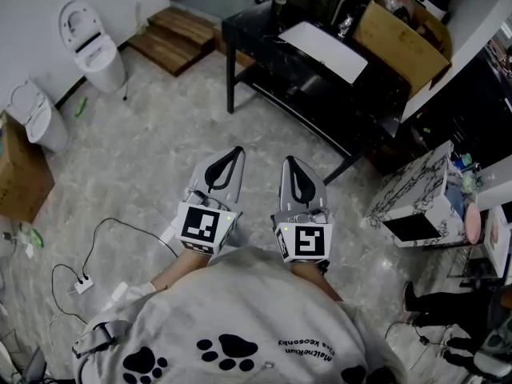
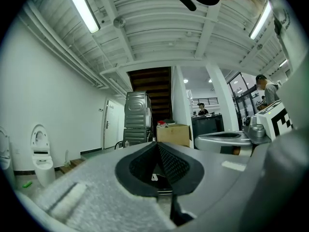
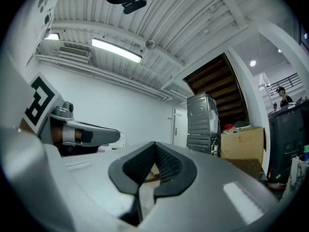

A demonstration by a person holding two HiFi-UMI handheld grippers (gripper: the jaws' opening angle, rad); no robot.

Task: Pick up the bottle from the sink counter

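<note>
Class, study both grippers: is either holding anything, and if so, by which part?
Nothing is held: the left gripper and the right gripper both have their jaws shut together, empty.

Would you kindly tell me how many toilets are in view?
2: one toilet against the wall at upper left, a second toilet below it beside a cardboard box; others may be hidden.

— What's below you?
— My left gripper (image 1: 237,152) and right gripper (image 1: 287,162) sit side by side, jaws together, above the grey floor (image 1: 144,150)
— And ahead?
— I see a black table (image 1: 320,94), a cardboard box (image 1: 400,34) at its right, a toilet (image 1: 92,46) far left
</note>
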